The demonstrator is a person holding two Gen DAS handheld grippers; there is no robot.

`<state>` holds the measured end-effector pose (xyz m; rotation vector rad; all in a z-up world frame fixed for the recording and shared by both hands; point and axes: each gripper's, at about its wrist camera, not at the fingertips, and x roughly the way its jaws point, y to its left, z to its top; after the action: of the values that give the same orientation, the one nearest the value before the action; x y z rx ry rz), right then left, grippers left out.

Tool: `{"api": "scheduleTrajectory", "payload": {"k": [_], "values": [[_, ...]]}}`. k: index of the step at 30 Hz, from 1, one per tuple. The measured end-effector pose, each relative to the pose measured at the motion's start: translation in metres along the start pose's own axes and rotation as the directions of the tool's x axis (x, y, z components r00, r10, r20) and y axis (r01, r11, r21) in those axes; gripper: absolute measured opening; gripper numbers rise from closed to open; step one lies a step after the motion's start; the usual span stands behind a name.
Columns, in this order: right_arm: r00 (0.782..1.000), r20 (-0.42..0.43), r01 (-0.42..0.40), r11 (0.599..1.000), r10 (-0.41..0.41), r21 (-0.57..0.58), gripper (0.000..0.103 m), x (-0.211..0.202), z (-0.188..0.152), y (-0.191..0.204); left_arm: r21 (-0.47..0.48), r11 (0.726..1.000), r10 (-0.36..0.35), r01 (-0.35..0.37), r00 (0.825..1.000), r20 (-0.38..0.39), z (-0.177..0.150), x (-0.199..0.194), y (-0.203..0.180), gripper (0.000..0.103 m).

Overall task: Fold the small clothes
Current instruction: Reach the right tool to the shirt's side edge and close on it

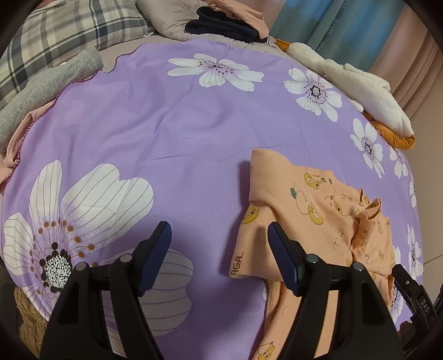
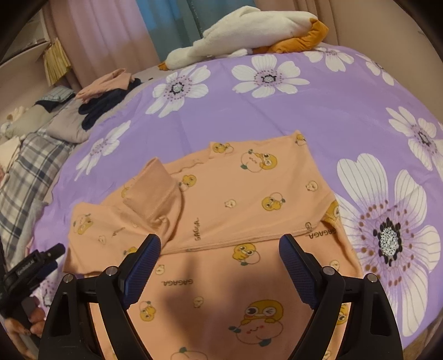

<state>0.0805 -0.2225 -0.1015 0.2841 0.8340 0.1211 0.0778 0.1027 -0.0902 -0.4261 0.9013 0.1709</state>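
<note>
So I'm mid-fold on one peach top (image 2: pixel 235 199) with the little duck print, lying on the purple floral sheet (image 2: pixel 346 105). From how it lies, the sleeves look already tucked in across the body (one cuff sits doubled over toward the left side in the right wrist view), and a hem line runs across the near part, so I'd say the thing is partly folded and not yet a tidy packet.

Both grippers are empty at the moment. The left gripper (image 1: pixel 220 249) has its fingers spread wide, hovering with one finger over bare sheet and the other over the near-left edge of the top. The right gripper (image 2: pixel 220 265) is spread wide too, right above the near part of the fabric, nothing pinched.

My guess for the next move: drop each gripper onto a near corner, pinch through the layers, and carry that edge to the far edge so the shirt halves. Soft jersey like this will probably sag and let the tucked sleeves slide out, so both corners need to go up together.

Count, for what it's worth:
- one peach top being worked
- two grippers
- one white plush goose (image 2: pixel 249 33) at the far edge of the bed
- one small heap of clothes (image 1: pixel 227 22) beyond the sheet, dark item plus a pink one
- one plaid pillow (image 1: pixel 61 36) and one grey garment (image 1: pixel 47 88) at the far left
</note>
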Motion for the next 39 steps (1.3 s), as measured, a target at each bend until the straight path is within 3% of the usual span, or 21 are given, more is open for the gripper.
{"api": "scheduleTrajectory", "payload": {"k": [3, 5, 7, 10, 18, 19, 22, 24, 26, 28, 31, 34, 39], "values": [[1.0, 0.0, 0.02, 1.0, -0.02, 0.017, 0.087, 0.0, 0.0, -0.006, 0.003, 1.0, 0.016, -0.016, 1.0, -0.003, -0.001, 0.002, -0.003, 0.071], [1.0, 0.0, 0.02, 0.999, -0.02, 0.04, 0.087, -0.001, -0.001, -0.01, 0.011, 0.999, -0.044, 0.044, 0.998, -0.033, -0.002, 0.003, -0.008, 0.071], [0.998, -0.034, -0.054, 0.996, 0.056, 0.065, 0.087, 0.001, 0.0, -0.013, 0.004, 0.993, -0.115, 0.115, 0.993, -0.033, 0.0, 0.001, -0.012, 0.071], [0.992, -0.04, -0.116, 0.989, 0.12, 0.093, 0.087, 0.0, 0.003, -0.019, 0.069, 0.992, -0.105, 0.106, 0.994, -0.022, -0.002, -0.005, -0.027, 0.073], [1.0, -0.021, 0.017, 0.989, -0.014, 0.148, 0.087, -0.011, 0.007, -0.047, 0.048, 0.999, -0.024, 0.026, 0.999, -0.033, 0.002, 0.001, -0.024, 0.071], [1.0, -0.02, 0.026, 0.987, -0.023, 0.157, 0.087, -0.011, 0.006, -0.05, 0.047, 0.998, -0.045, 0.046, 0.999, -0.025, 0.003, 0.001, -0.025, 0.072], [0.999, -0.018, -0.028, 0.983, 0.031, 0.179, 0.087, -0.011, 0.007, -0.052, 0.073, 0.996, -0.058, 0.059, 0.998, -0.027, 0.0, 0.002, -0.033, 0.073], [1.0, -0.017, -0.01, 0.991, 0.012, 0.137, 0.087, -0.009, 0.006, -0.043, 0.096, 0.994, -0.049, 0.055, 0.997, -0.064, -0.003, 0.009, -0.04, 0.072], [0.999, -0.044, -0.011, 0.992, 0.016, 0.123, 0.087, -0.002, 0.005, -0.039, 0.075, 0.991, -0.105, 0.112, 0.99, -0.092, -0.003, 0.012, -0.039, 0.073], [0.997, -0.063, -0.031, 0.989, 0.04, 0.144, 0.087, 0.001, 0.006, -0.042, 0.074, 0.99, -0.111, 0.117, 0.991, -0.077, -0.002, 0.009, -0.037, 0.073], [0.999, -0.042, 0.024, 0.987, -0.018, 0.157, 0.087, 0.0, 0.005, -0.047, 0.082, 0.995, -0.05, 0.058, 0.994, -0.094, -0.005, 0.015, -0.033, 0.074], [0.995, -0.092, 0.047, 0.988, -0.034, 0.147, 0.087, 0.01, 0.006, -0.044, 0.017, 0.998, -0.066, 0.068, 0.994, -0.092, -0.002, 0.021, -0.017, 0.074], [0.997, -0.016, 0.074, 0.997, -0.074, 0.031, 0.087, 0.008, 0.007, -0.018, -0.006, 1.0, -0.019, 0.019, 0.996, -0.084, -0.001, 0.022, -0.002, 0.074]]}}
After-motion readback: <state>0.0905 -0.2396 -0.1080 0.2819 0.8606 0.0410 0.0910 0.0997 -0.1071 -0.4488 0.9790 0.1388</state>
